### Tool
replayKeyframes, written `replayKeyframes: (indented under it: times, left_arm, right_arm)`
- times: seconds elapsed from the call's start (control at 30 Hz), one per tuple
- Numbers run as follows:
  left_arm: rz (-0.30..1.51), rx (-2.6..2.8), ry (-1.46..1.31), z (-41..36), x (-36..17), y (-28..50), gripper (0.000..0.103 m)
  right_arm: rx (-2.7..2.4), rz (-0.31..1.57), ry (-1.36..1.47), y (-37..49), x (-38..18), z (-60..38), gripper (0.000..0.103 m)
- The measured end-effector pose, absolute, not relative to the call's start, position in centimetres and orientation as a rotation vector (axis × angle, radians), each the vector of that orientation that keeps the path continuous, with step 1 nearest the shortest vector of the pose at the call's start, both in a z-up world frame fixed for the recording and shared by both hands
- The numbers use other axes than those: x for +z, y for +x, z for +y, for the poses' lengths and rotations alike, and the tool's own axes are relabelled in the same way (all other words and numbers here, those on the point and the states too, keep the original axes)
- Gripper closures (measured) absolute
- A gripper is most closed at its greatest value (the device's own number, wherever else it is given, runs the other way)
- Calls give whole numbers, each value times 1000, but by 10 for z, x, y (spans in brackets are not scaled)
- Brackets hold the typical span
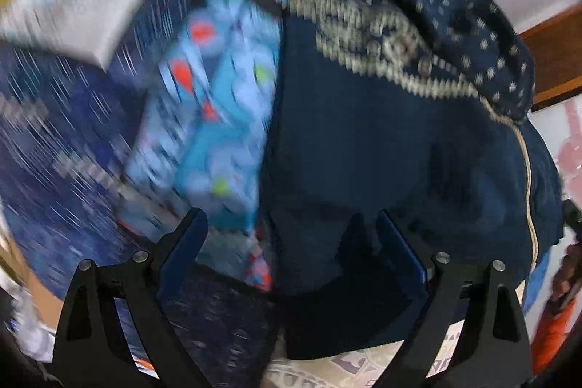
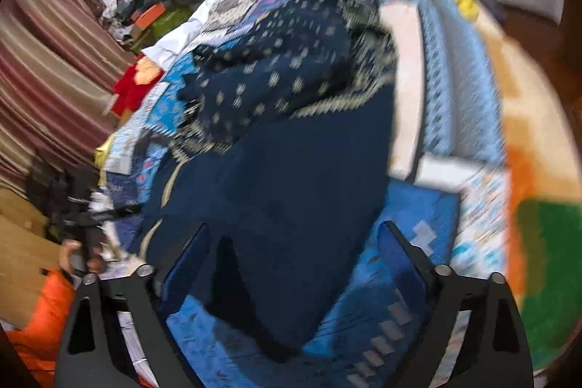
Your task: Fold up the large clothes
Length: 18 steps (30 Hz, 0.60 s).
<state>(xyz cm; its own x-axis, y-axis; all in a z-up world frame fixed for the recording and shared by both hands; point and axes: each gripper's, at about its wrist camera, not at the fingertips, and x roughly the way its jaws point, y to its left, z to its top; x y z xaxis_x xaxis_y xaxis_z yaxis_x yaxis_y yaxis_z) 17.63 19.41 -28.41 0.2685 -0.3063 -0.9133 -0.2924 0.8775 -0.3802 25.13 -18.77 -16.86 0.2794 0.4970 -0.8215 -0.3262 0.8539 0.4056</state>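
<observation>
A large navy garment [image 1: 382,140] with cream embroidered trim and a dotted part lies bunched on a blue patterned bedspread [image 1: 203,119]. My left gripper [image 1: 291,224] is open, its fingers spread wide; the garment's lower edge lies between them, nearer the right finger [image 1: 396,242]. In the right wrist view the same garment [image 2: 283,151] spreads over the bedspread [image 2: 418,228]. My right gripper [image 2: 294,239] is open with navy cloth lying between its fingers, closer to the left finger [image 2: 189,253]. Both views are motion-blurred.
Striped curtains [image 2: 47,79] hang at the left. A red cloth [image 2: 131,90] and a clutter pile [image 2: 145,10] sit near the bed's far left. A person's hand and orange sleeve [image 2: 58,282] hold the other gripper at lower left. An orange and green blanket [image 2: 538,206] lies right.
</observation>
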Motion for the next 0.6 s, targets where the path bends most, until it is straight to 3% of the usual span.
replayKeyframes:
  times: [0.07, 0.17, 0.2, 0.27, 0.33, 0.4, 0.6]
  left_arm:
    - [1334, -58, -590, 187, -293, 175, 11]
    - [1320, -115, -677, 181, -300, 176, 13]
    - [1314, -121, -697, 180, -301, 177, 16]
    - [1305, -145, -696, 175, -296, 180, 34]
    - [1291, -182, -668, 165, -283, 183, 69]
    - [1277, -156, -558, 153, -264, 189, 89]
    - [1128, -173, -405, 133, -189, 212, 91]
  right_arm:
    - [531, 1129, 124, 244, -172, -182, 21]
    - [529, 1102, 80, 240, -172, -172, 39]
    - [540, 1097, 89, 240, -171, -171, 50]
    - [559, 1098, 108, 244, -171, -168, 66]
    - [587, 1100, 145, 250, -170, -168, 84]
    - [608, 1097, 172, 254, -169, -166, 89]
    - [660, 1035, 205, 271, -145, -162, 91]
